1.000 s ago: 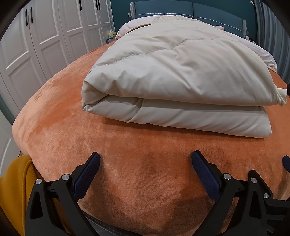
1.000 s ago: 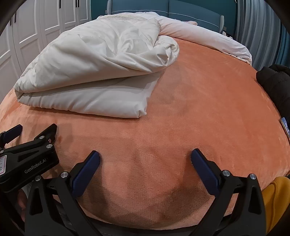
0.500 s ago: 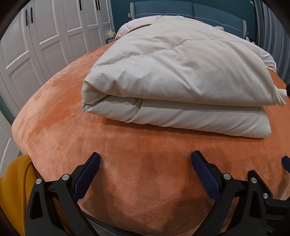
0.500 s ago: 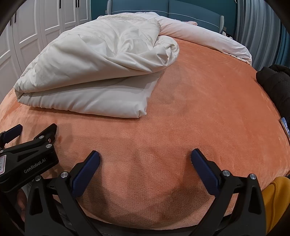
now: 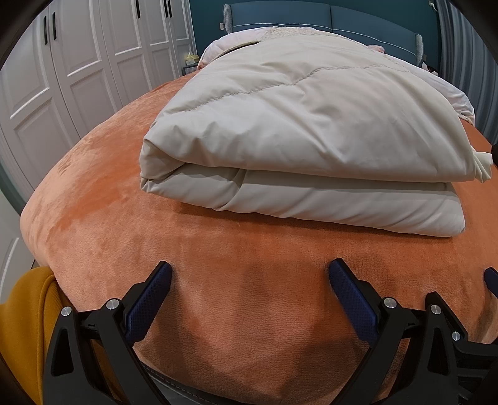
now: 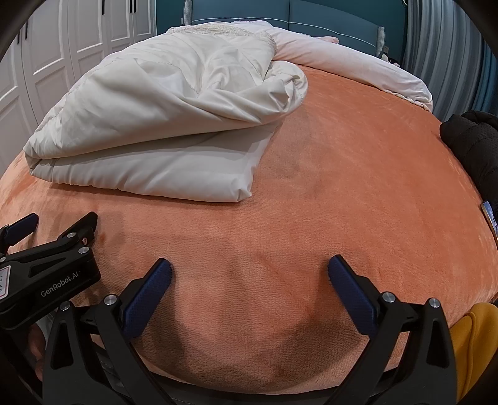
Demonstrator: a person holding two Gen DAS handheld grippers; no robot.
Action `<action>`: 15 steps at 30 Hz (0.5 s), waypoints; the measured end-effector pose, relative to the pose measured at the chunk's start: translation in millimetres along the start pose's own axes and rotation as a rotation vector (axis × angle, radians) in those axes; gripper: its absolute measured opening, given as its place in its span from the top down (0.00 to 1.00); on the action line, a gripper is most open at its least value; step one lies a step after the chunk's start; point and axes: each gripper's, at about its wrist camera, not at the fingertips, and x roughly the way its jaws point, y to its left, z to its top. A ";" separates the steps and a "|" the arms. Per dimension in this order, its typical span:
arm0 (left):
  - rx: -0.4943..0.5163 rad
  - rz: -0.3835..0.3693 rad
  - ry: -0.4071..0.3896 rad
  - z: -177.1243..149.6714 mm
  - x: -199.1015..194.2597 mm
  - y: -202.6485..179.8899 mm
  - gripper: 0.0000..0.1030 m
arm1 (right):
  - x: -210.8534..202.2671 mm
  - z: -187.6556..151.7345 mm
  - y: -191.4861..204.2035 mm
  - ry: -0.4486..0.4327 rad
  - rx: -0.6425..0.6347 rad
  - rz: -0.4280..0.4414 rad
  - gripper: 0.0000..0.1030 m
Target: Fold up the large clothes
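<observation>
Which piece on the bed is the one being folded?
Look at the orange bed cover. On its left half lies a cream quilted garment, folded into a thick layered bundle. Unlike the pink bedding near the headboard and the black jacket, it is cream.

It was a home bedroom: a bed [image 6: 342, 193] under an orange plush cover, a padded blue headboard [image 5: 358, 21] against a teal wall, and white panelled wardrobe doors [image 5: 87, 62] alongside.

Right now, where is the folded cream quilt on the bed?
The folded cream quilt lies on the orange bedspread, ahead of both open grippers; in the right wrist view it sits at upper left, on the side of the white wardrobe doors.
</observation>
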 end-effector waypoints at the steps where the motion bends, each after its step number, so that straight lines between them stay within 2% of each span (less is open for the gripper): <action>1: 0.000 0.000 0.000 0.0 0.0 0.2 0.05 | 0.0 0.0 0.0 0.000 0.000 0.000 0.05; 15: 0.005 0.000 -0.018 4.1 -3.7 -4.3 0.05 | -5.4 -0.6 4.1 -0.014 -0.011 -0.023 0.05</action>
